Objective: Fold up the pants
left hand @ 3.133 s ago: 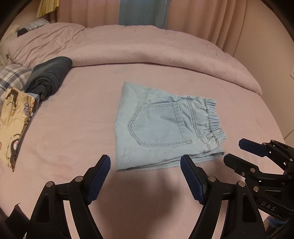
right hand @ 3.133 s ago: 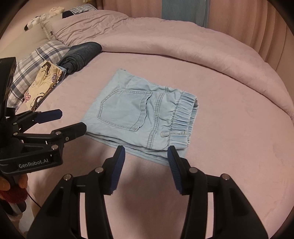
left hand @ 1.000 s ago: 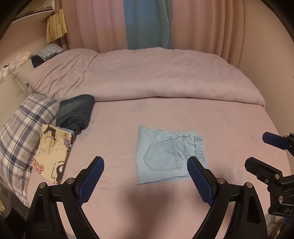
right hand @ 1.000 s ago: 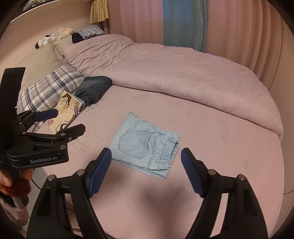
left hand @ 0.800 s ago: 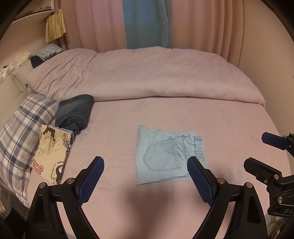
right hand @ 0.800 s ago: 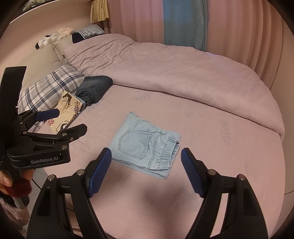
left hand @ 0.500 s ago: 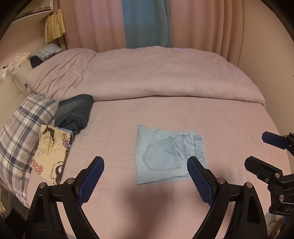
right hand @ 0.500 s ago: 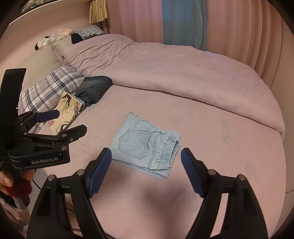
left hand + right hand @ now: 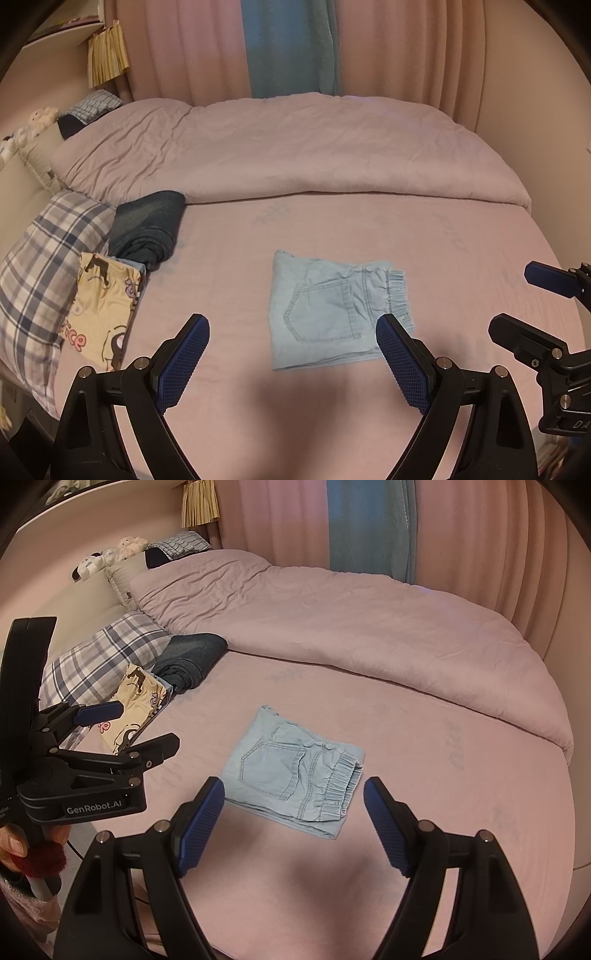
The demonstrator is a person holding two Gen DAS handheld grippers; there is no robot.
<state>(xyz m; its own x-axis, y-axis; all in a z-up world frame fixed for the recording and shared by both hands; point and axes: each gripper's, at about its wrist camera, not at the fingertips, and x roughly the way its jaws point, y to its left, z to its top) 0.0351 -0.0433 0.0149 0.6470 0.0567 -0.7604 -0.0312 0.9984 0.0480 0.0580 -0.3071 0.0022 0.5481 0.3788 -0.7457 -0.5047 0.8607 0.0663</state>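
My left gripper (image 9: 292, 360) spread wide, holding nothing, my right gripper (image 9: 293, 823) likewise spread and empty, both above the bed (image 9: 461, 236), clear of the folded pants (image 9: 334, 310)

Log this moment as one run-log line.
pants: folded, flat on bed | left tongs: open, empty | right tongs: open, empty

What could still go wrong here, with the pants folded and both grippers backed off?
1. The folded light-blue pants lie loose on the soft pink sheet; their bottom layers already splay at the near edge, so a push or lift could undo the fold.
2. The left gripper and right gripper hang open and close side by side; reaching in together, they might collide.
3. Moving the pants toward the dark folded garment could knock that pile.
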